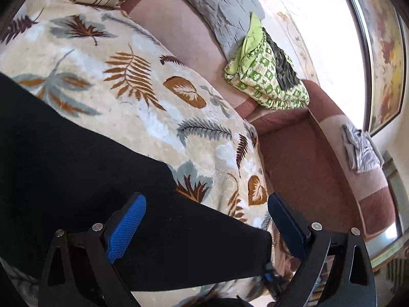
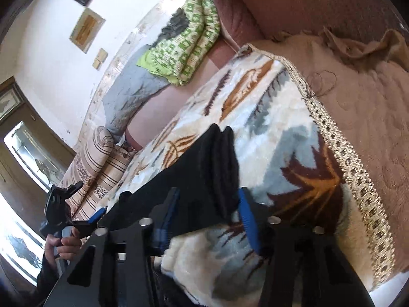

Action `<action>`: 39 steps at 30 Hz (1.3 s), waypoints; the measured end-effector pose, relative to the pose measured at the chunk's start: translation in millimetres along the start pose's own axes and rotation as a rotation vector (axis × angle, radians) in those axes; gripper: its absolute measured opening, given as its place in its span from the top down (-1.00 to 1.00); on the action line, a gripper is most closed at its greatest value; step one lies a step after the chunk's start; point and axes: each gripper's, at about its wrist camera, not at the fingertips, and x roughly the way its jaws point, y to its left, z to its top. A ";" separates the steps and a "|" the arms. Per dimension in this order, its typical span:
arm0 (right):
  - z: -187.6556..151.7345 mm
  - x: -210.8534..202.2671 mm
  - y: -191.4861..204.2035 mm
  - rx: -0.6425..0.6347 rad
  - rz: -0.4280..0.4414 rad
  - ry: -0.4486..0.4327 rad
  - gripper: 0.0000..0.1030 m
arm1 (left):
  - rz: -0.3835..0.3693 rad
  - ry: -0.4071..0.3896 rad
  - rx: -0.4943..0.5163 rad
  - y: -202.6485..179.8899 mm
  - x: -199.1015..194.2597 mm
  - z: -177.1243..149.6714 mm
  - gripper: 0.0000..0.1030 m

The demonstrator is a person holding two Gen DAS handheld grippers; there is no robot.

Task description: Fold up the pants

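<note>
Black pants [image 1: 76,166] lie across a leaf-patterned blanket [image 1: 143,107] on a sofa. My left gripper [image 1: 207,221] hovers over the narrow end of the pants; its blue-padded fingers [image 1: 127,225] stand wide apart on either side of the fabric, open, with the cloth lying flat beneath. In the right wrist view a folded, layered end of the pants [image 2: 219,153] runs between the fingers of my right gripper [image 2: 209,208], and the blue pads [image 2: 248,217] press on it. Far left in that view, a hand [image 2: 61,245] holds the left gripper [image 2: 64,204].
A green patterned bundle [image 1: 265,76] sits on the sofa back beside a grey quilt [image 1: 212,2]. A striped cushion [image 2: 97,158] lies at one end of the blanket. A grey-white cloth [image 1: 360,151] rests on the brown sofa arm. The blanket's fringed edge [image 2: 358,174] borders a tan cover.
</note>
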 end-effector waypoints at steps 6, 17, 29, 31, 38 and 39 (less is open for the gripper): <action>-2.1 3.8 -9.8 0.057 0.041 0.032 0.80 | 0.053 -0.072 0.007 8.4 -35.4 4.2 -0.88; 0.4 5.5 -23.3 0.264 0.081 0.062 0.82 | 0.329 -0.410 -0.058 37.3 -98.7 4.3 -0.88; 2.4 62.1 134.5 0.021 0.194 0.219 0.83 | 0.284 -0.411 -0.085 45.7 -94.9 7.9 -0.88; -9.2 86.1 165.1 -0.043 0.192 0.289 0.83 | 0.282 -0.412 -0.095 48.4 -94.6 9.7 -0.88; -55.5 153.1 246.8 -0.229 0.213 0.461 0.83 | 0.287 -0.417 -0.072 45.2 -90.9 10.0 -0.88; -62.3 161.8 252.6 -0.241 0.210 0.481 0.83 | 0.289 -0.418 -0.066 44.3 -90.8 9.7 -0.88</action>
